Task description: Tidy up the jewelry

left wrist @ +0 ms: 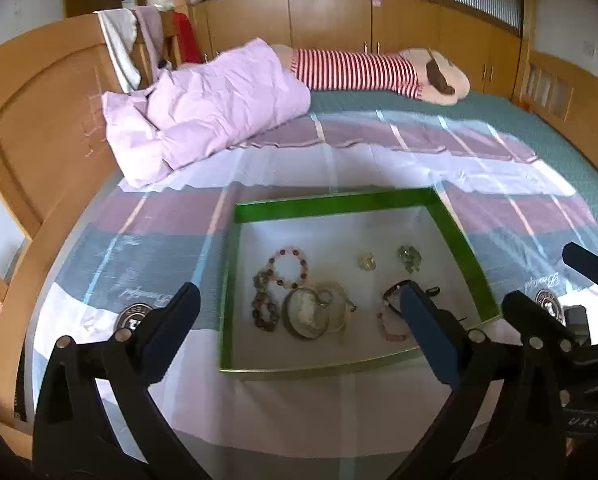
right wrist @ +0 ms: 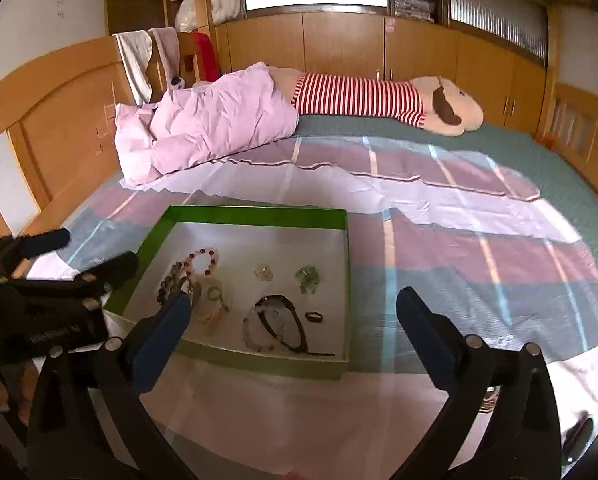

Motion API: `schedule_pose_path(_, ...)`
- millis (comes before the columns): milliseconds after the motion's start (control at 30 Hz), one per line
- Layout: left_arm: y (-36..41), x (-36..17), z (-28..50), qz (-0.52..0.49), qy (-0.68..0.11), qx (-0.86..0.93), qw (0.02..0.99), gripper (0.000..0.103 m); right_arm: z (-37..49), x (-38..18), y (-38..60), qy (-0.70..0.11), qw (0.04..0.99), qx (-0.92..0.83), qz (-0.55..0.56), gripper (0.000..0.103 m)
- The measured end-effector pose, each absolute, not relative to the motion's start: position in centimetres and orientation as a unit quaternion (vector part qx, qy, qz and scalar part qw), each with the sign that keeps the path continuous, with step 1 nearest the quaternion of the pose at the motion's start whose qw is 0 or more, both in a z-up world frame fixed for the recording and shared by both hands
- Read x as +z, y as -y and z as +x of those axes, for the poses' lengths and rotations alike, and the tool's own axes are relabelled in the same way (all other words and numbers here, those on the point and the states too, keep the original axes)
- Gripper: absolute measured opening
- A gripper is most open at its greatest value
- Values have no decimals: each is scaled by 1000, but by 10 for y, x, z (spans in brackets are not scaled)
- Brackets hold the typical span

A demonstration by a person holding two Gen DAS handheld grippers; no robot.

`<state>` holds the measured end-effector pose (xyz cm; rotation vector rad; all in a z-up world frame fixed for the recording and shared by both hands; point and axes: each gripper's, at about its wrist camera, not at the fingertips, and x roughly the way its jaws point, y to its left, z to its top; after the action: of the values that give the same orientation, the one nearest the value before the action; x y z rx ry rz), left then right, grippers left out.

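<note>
A shallow green tray (left wrist: pixel 339 204) with a pale floor lies on the bed, on a checked sheet (left wrist: pixel 479 168) of purple, white and grey-blue. All the jewelry is inside this tray. At its left part there is a red bead bracelet (left wrist: pixel 289 266), and just beside it, more to the left, a dark bead bracelet (left wrist: pixel 263 304). Near them lies a round silvery bangle (left wrist: pixel 305 316), which touches a clear thin piece that I cannot name. In the far middle of the tray lies a small gold piece (left wrist: pixel 366 261), and to the right of it a green stone piece (left wrist: pixel 410 258), the two apart from each other. In the near right part, the right wrist view shows a black cord necklace (right wrist: pixel 283 320) that lies over a pale pink bead bracelet (right wrist: pixel 255 332), with a small dark ring (right wrist: pixel 314 317) just beside them. The left gripper (left wrist: pixel 299 316) hangs above the near side of the tray with its jaws spread wide and nothing between them. The right gripper (right wrist: pixel 295 320) also stands wide apart and holds nothing. Far on the bed lie a pink crumpled quilt (left wrist: pixel 203 108) and a plush toy (left wrist: pixel 379 72) in a red striped shirt.
</note>
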<state>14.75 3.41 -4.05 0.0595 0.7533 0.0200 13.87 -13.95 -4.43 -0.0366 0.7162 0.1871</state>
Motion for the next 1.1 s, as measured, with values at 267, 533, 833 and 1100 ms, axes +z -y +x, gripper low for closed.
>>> schedule_pose_path(267,-38,-42,134,9,-384,14,923,99,137,-43,142,-356,933,43,-36,100)
schedule_pose_path(533,-29,-49,134,23,-393,11,919,99,141,-46,144,-365,930,43,-26,100)
schedule_pose_path(833,-32,-49,135,17,-395,9,919,99,141,-47,145,-370,928,48,-19,100)
schedule_pose_path(1100,-34,-44,133,8,-383,5,924,99,138,-43,144,-363,930,51,-16,100)
